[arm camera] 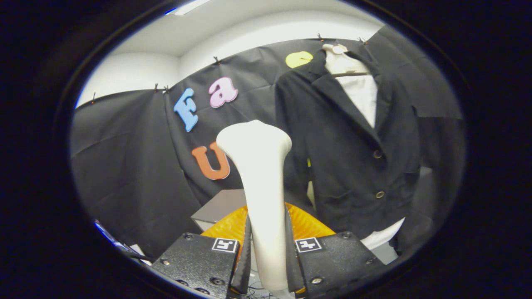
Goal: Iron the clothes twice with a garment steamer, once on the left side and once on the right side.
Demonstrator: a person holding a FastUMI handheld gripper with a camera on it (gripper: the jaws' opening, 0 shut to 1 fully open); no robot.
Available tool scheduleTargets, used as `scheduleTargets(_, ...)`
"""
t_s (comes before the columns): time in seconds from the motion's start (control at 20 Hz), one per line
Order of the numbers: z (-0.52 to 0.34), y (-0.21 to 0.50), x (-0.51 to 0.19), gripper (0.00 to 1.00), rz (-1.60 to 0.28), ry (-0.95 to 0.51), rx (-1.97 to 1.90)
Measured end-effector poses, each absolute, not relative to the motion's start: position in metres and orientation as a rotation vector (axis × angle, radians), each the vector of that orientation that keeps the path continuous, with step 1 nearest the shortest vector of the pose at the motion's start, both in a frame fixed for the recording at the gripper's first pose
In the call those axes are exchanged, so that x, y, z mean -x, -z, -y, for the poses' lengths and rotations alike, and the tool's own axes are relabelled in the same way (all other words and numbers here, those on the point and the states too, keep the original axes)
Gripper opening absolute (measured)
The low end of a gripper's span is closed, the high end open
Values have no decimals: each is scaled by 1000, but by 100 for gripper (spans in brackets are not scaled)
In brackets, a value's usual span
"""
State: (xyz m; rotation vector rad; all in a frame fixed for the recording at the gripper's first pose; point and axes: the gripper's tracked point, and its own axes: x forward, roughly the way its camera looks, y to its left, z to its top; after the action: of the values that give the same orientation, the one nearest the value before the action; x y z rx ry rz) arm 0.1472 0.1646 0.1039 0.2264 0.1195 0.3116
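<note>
Dim, sharp, fisheye-warped edges

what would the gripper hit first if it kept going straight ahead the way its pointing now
Probably the black booth wall. The gripper is shut on the white garment steamer, whose head rises ahead of the fingers. The dark jacket hangs off to the right of that line, so it looks missed, though depth is unclear.
</note>
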Motion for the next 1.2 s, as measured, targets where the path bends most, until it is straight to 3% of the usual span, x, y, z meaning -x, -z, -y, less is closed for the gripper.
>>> scheduleTargets(0.55,-39,-99,-184,37,-62,-52,-192)
scheduleTargets(1.2,-49,-91,-252,37,-66,34,-88)
